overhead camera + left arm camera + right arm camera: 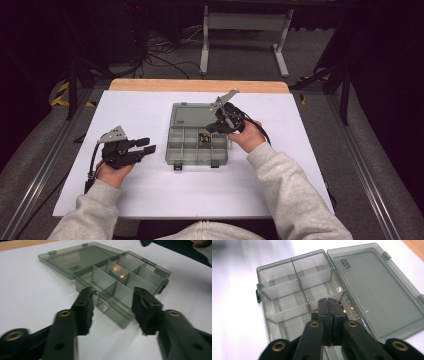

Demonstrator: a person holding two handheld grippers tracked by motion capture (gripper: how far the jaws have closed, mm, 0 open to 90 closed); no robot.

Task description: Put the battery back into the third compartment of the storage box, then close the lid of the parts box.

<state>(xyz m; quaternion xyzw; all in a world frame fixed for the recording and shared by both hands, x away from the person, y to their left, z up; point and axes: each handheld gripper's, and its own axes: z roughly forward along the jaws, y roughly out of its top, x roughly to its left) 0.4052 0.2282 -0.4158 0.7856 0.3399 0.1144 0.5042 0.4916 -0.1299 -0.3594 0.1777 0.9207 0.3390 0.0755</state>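
Observation:
A smoky clear compartment box (172, 150) lies open mid-table, its lid (192, 116) flat behind it. In one right-hand compartment sits a small dark and orange item (204, 139). My right gripper (210, 130) hovers over that side of the box with its jaws pressed together and nothing between them. In the right gripper view its fingertips (329, 300) cover part of the item (343, 310). My left gripper (149, 145) rests left of the box, open and pointing at it. In the left gripper view the jaws (112, 293) frame the box's near corner (112, 315) without touching it.
A white sheet (150, 190) covers the table, with a wooden strip (200, 85) along the far edge. Beyond stand a white metal frame (245, 30) and floor cables. Metal rails run along both sides of the table.

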